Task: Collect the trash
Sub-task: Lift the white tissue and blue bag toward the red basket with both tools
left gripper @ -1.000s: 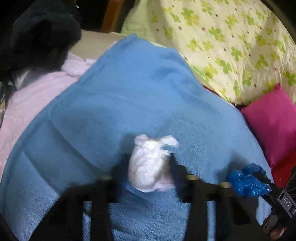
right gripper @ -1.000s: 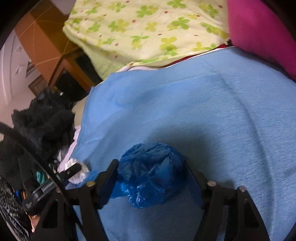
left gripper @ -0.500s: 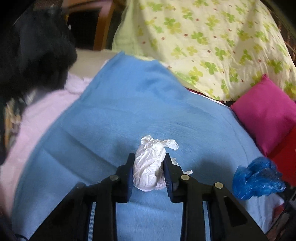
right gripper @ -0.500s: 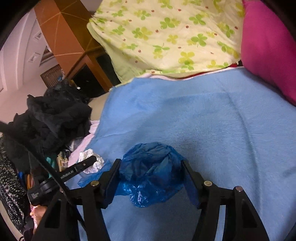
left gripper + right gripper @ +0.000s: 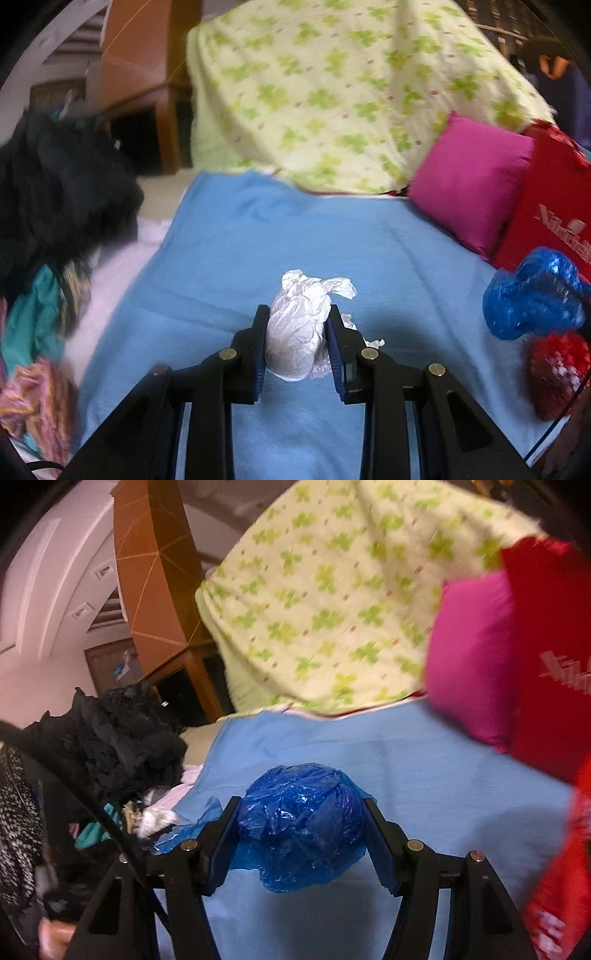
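**Both grippers loaded: white wad on the left, blue wad on the right**

My left gripper (image 5: 296, 334) is clamped on a crumpled white plastic bag (image 5: 297, 332). The wad sits squarely between the two fingers, pinched on both flanks, with its twisted tail poking up and off to the right past the fingertips. A few loose scraps of it spill out just beyond the right finger. Under it lies the blue blanket (image 5: 258, 236) on the bed; I cannot tell whether the wad touches it or hangs just clear.

Over on my right gripper (image 5: 301, 821), same story with a bigger load: a crumpled blue plastic bag (image 5: 299, 823) fills the whole gap, bulging above the fingertips and sagging below them, both fingers pressed into its sides. A thin flap of it trails out past the left finger.

From the left camera, that blue wad shows far off to the right of my left gripper, near the red bag (image 5: 546, 206) and the pink cushion (image 5: 469, 177). Straight ahead of both grippers, beyond the blanket, rises the clover-print quilt (image 5: 351, 92). Off to the left sits a heap of dark clothes (image 5: 55, 192).
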Motion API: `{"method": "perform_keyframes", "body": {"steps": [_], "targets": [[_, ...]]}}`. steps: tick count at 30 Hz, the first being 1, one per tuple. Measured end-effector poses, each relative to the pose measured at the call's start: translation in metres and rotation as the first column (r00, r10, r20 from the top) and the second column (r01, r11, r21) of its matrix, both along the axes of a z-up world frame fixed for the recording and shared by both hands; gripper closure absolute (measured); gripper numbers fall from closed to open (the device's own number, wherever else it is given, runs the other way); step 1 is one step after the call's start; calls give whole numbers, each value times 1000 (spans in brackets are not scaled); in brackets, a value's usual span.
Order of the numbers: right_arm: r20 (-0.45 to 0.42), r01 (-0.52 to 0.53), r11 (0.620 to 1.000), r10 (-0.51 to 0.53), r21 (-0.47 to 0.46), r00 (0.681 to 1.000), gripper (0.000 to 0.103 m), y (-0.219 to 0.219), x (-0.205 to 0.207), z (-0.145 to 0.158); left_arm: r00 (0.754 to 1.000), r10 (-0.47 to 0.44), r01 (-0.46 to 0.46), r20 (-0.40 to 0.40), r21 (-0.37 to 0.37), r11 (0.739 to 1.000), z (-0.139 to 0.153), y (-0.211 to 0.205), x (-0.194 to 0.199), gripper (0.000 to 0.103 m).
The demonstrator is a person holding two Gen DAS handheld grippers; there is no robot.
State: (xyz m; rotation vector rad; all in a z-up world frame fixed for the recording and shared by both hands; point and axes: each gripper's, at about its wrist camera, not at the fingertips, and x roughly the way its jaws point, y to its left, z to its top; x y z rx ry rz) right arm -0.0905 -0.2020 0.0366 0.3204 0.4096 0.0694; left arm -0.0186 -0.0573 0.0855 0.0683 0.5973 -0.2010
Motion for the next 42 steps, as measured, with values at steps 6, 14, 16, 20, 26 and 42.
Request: {"method": "perform_keyframes", "body": {"steps": [6,14,16,20,26,42], "targets": [[65,92,995,-95,48,993,37,-30,-75,16,992,-72,65,106,63,996,45,-35,-49,72],[137,150,985,-160,81,977,37,-53,-142,56,967,-175,157,187,109,982,85,-71,-99,72],[170,160,984,-171,79,971,37,-56,-155,68,961,-190,168,199,121,978,90,-79,-106,72],[218,179,981,-192,77,957,37,-58,-172,87,950,-218,189,223,142,972,100,-92,-121,72],[264,188,977,-209,104,941,37,-66,-193,101,939,-248,213,237,164,963,109,-108,-134,72],[278,222,948,-282,230,918,36,-108,-222,99,916,-329,278,229,229,933,108,-156,-151,72]]}}
